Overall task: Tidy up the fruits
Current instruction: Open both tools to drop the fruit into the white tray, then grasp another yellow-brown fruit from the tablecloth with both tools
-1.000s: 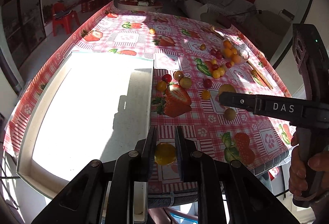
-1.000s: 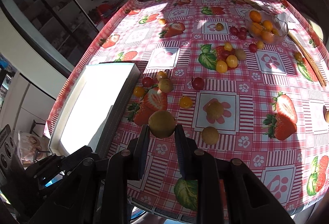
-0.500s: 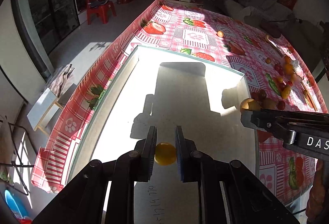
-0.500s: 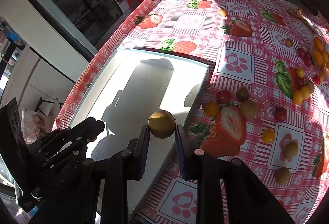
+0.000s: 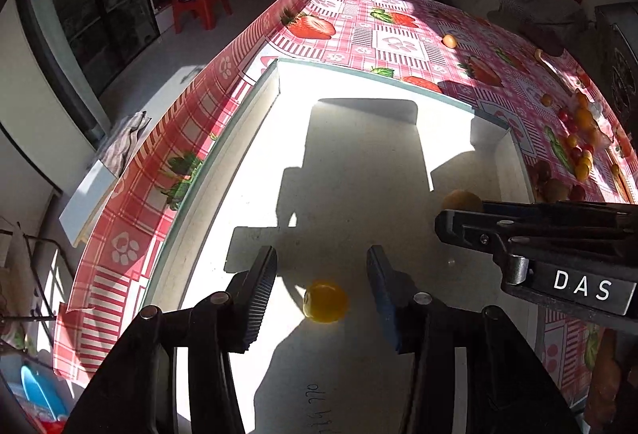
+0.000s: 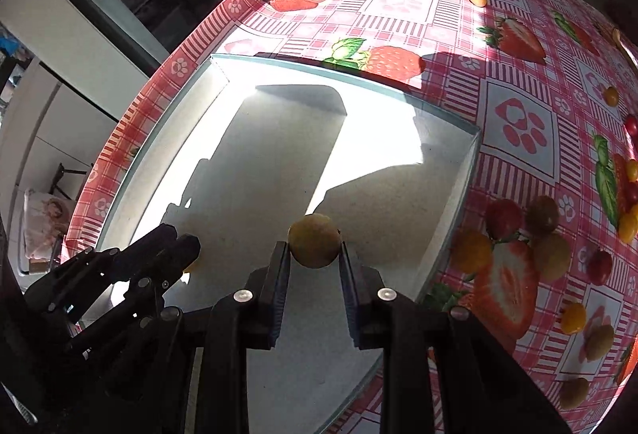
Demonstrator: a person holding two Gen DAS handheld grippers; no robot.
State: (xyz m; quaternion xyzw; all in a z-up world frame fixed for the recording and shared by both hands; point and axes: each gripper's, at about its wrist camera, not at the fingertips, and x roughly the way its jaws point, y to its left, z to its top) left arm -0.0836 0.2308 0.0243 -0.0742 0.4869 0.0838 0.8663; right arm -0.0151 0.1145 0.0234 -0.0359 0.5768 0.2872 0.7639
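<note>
Yellow round fruit (image 5: 325,301) lies on the white shallow tray's (image 5: 263,103) floor between the just-parted fingers of your left gripper (image 5: 322,276), neither pad touching it. Your right gripper (image 6: 314,254), its jaws just easing wider, pinches a dull greenish-brown round fruit (image 6: 315,240) above that tray. Beyond, loose small fruits (image 6: 550,254) dot the red strawberry-print tablecloth (image 6: 402,7).

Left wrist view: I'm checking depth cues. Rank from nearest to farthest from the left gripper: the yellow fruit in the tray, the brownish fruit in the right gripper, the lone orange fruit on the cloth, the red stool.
1. Yellow fruit, loose between the left gripper fingers.
2. Brownish fruit, right, over the tray.
3. Lone orange fruit, beyond the tray.
4. Red stool, on the floor, far left.
</note>
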